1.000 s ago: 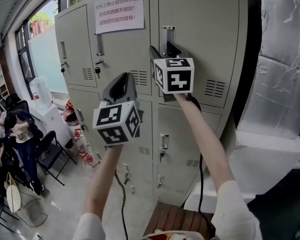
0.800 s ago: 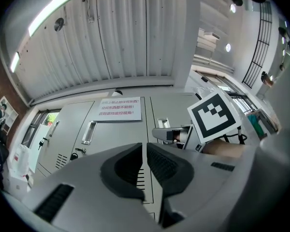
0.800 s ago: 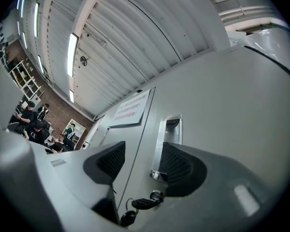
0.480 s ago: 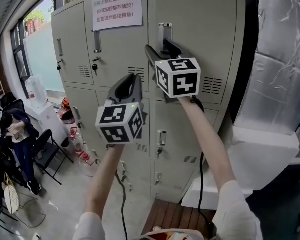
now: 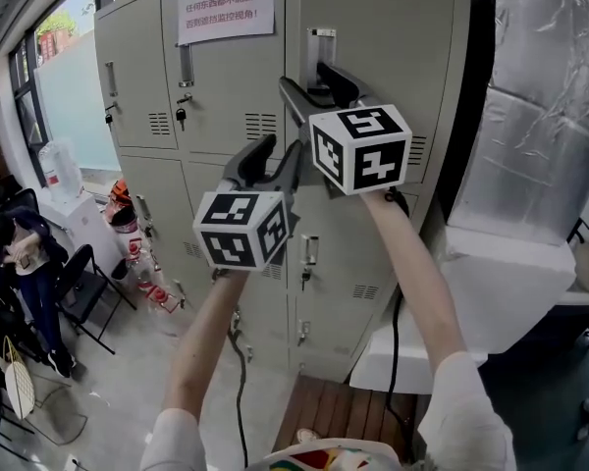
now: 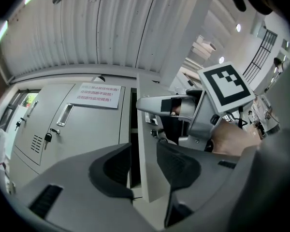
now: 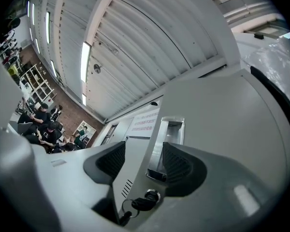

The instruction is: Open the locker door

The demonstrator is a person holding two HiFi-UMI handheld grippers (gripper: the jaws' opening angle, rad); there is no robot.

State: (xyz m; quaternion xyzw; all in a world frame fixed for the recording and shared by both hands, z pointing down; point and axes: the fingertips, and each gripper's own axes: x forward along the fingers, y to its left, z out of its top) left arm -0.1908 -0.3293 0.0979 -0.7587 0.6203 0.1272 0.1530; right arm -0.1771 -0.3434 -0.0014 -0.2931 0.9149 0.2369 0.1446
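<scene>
The right tongs (image 7: 142, 151) are clamped across the free edge of the door (image 5: 393, 27), one jaw tucked behind the edge and the other lying over the handle (image 5: 320, 42), a recessed metal pull. The left tongs (image 6: 144, 151) sit lower on that same edge, below the handle. Their jaws have just been opening and now stand apart, with the edge between the pads but not pinched by them.

The door itself is the upper one to the right of the handle's seam, and it is already ajar: the left gripper view shows a dark gap between its edge and the neighbouring locker (image 5: 226, 86). A key (image 7: 145, 197) hangs in the lock just under the handle, and a printed notice (image 5: 226, 6) is stuck up left of the handle, on the neighbouring door.

By the look of it this is thin painted sheet steel, so it is probably light, stiff and easy to swing on hinges at the side far from the handle. The smooth paint is likely slippery for the pads. The sound places to hold are the folded free edge close to the handle, or the lip of the pull itself (both give the longest lever). Holding near the key risks knocking it.
</scene>
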